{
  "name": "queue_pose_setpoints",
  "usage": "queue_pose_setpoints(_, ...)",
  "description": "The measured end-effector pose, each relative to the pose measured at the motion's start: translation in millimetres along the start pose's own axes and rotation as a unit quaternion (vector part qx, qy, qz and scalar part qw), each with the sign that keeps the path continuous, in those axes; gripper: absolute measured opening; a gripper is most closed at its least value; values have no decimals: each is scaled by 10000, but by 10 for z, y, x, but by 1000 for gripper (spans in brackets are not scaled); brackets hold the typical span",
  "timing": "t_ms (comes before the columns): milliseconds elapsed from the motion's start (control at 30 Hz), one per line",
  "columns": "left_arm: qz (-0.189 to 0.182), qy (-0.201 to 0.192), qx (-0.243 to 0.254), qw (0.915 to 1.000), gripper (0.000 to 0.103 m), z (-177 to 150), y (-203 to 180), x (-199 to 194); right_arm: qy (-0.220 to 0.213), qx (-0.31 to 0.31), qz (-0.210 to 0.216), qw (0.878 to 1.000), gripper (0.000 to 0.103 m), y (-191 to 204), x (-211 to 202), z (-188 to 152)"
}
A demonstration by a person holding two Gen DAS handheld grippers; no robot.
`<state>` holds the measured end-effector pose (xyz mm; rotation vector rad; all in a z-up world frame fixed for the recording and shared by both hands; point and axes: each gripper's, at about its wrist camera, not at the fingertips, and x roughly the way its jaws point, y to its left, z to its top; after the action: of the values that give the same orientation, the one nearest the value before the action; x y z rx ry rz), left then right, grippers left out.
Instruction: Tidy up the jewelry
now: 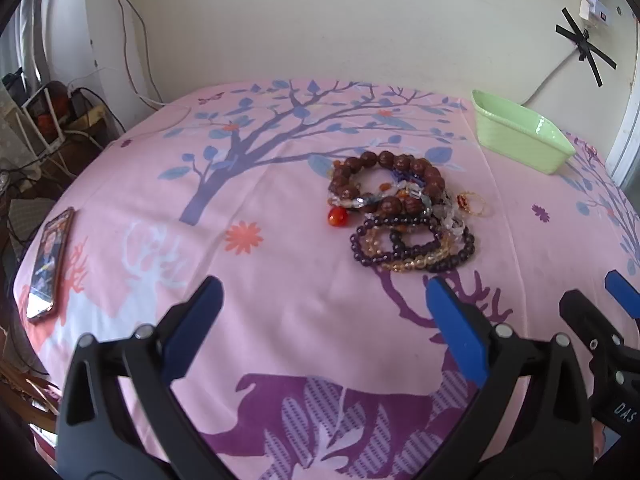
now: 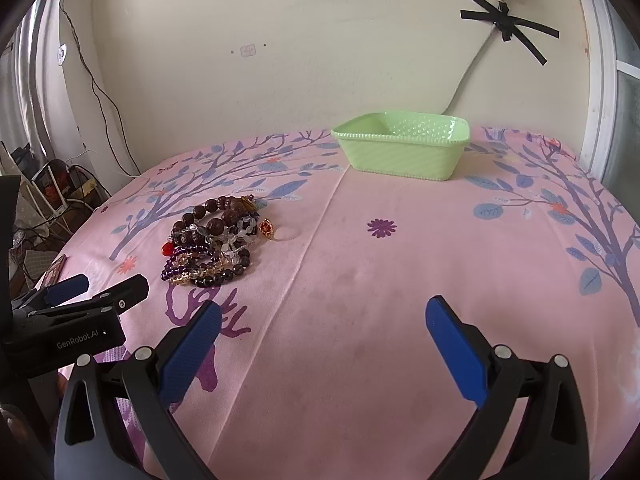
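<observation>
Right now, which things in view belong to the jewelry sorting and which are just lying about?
Job:
- pile of beaded bracelets
- gold ring beside the pile
- green basket
- left gripper and right gripper, both open

Lying about:
- phone
- cables on the wall

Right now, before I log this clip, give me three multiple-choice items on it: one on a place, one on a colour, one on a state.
1. Where does the jewelry pile lie?
A. In the basket
B. On the pink cloth, apart from the basket
C. On the phone

2. What colour is the basket?
A. Light green
B. Blue
C. White

3. How do the fingers of the left gripper and right gripper stand?
A. Both open, holding nothing
B. Left shut on a bracelet
C. Right shut on a ring

Answers:
1 B: the beads sit on the pink cloth, with bare cloth between them and the basket.
2 A: its walls and rim are pale green.
3 A: each pair is spread wide, with only cloth between.
</observation>
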<state>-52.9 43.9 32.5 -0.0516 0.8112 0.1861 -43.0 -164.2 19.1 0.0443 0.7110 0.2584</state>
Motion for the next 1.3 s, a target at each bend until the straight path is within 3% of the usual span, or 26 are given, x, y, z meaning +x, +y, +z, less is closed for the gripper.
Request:
queue_pose_setpoints(667,14,-33,18,10000,97,12,-46,-24,-3,-159,24,9999,79,44,-1,24)
queue_pose_setpoints(867,87,-204,-195,9996,97,145,35,-79,268,-284,237,9990,79,119,89,196)
queue_pose_setpoints(1300,80,-181,-172,9997,97,75,20,-88,79,-335,195,9992,79,194,-10,124)
